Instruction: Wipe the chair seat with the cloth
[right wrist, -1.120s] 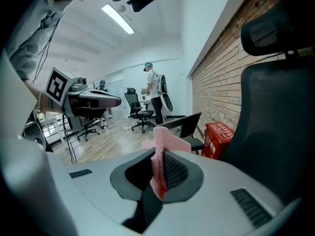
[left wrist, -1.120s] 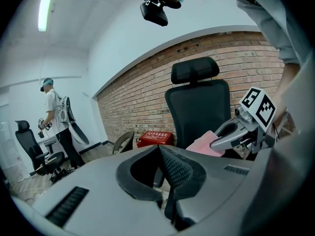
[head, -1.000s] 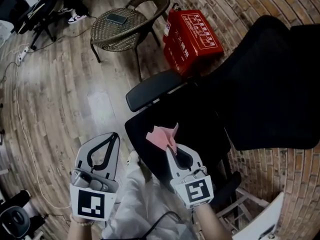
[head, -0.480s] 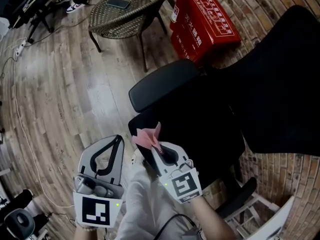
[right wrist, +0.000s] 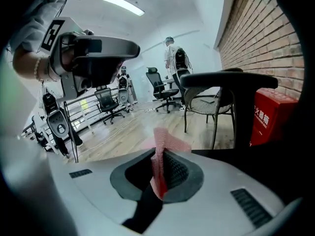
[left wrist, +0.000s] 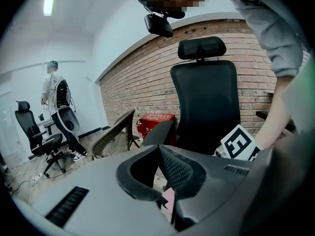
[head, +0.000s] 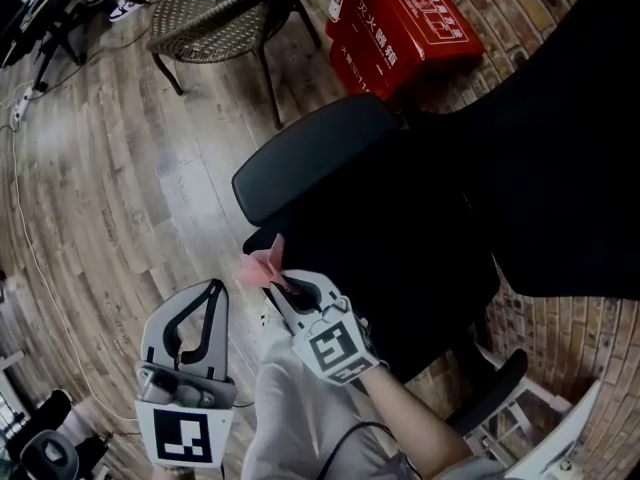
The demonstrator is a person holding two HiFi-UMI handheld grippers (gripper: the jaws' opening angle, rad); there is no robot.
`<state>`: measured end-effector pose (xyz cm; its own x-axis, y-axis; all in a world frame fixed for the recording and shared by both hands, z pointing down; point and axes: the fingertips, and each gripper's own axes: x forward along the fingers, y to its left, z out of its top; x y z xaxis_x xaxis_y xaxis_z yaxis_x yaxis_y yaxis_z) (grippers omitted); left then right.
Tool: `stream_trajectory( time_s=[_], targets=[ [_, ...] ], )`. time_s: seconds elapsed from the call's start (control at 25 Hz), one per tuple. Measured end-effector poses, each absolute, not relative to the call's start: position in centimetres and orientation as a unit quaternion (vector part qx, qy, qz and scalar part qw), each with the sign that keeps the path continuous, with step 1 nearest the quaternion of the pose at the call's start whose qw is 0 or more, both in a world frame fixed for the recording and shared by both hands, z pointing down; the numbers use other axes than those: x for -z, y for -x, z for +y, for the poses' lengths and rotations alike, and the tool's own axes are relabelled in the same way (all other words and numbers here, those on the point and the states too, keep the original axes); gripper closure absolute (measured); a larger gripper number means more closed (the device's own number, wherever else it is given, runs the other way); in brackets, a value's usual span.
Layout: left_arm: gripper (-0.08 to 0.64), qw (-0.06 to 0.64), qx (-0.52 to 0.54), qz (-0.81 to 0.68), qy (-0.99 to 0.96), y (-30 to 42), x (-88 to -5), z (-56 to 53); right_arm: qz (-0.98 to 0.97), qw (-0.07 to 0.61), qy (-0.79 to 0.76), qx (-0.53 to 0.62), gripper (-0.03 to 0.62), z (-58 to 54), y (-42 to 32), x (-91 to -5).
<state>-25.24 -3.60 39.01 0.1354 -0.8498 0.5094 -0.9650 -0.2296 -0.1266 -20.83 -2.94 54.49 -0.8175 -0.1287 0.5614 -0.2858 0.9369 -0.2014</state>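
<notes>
Wood-plank floor [head: 90,198] runs throughout. A wicker chair [head: 220,23] stands at 11 o'clock, a red box [head: 400,18] at 1 o'clock beside the brick wall [left wrist: 142,87]. A ceiling strip light [right wrist: 123,4] glows overhead.

chair seat sinking into shadow, room cropped at the edges

the black chair seat [head: 400,258] is showing too dark for its surface to be told; the cloth [head: 260,266] is lying partly hidden between the jaws of the right gripper [head: 287,286]; the top edge is cutting off the wicker chair [head: 210,8] and the red box [head: 400,18], its print showing too small to read; the backrest [head: 560,158] is running off the right edge.
</notes>
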Motion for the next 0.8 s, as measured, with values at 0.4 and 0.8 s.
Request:
stream_trajectory(
  time_s=[0.4,0.8],
  targets=[
    [0.541,0.101,-0.255,-0.564,-0.778,22.4,-39.9,-5.3,-0.932,0.313,-0.133,-0.123,0.537,-6.7,18.9,-58.2],
    [0.541,0.104,-0.252,-0.531,-0.802,19.1,-41.6,-7.1,-0.92,0.323,-0.188,-0.122,0.537,-11.4,14.6,-60.2]
  ],
)
